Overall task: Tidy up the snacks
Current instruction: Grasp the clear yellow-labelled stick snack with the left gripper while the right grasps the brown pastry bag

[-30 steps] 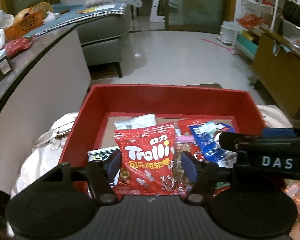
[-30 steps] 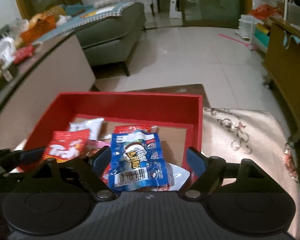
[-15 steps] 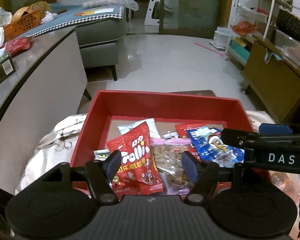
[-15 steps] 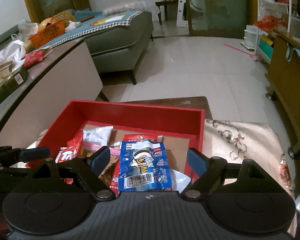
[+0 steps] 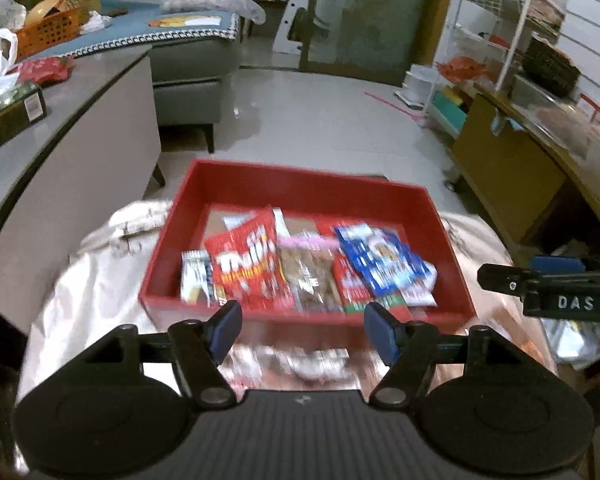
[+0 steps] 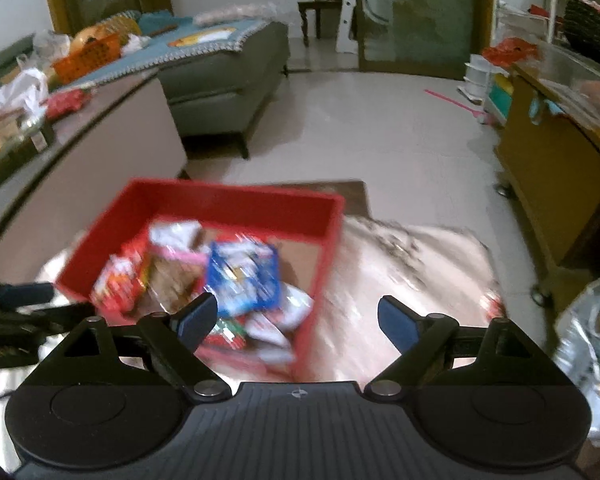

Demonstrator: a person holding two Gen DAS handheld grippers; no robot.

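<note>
- Left gripper [image 5: 302,327], left cam: jaws apart, nothing btwn; Trolli bag [image 5: 250,266] lies in red box [image 5: 300,184]. Drop looks done.
- Right gripper [image 6: 296,318], right cam: jaws just been widening, empty; blue pack [image 6: 244,276] in box. Next I need another snack.

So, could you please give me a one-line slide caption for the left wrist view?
Open left hand-held gripper poised empty above the red box filled with snack packets.

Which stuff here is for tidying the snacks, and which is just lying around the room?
For the job:
red box
red Trolli bag
blue packet
brown snack bag
left claw, open
right claw, open

Just lying about:
orange basket
grey sofa
wire shelf rack
</note>
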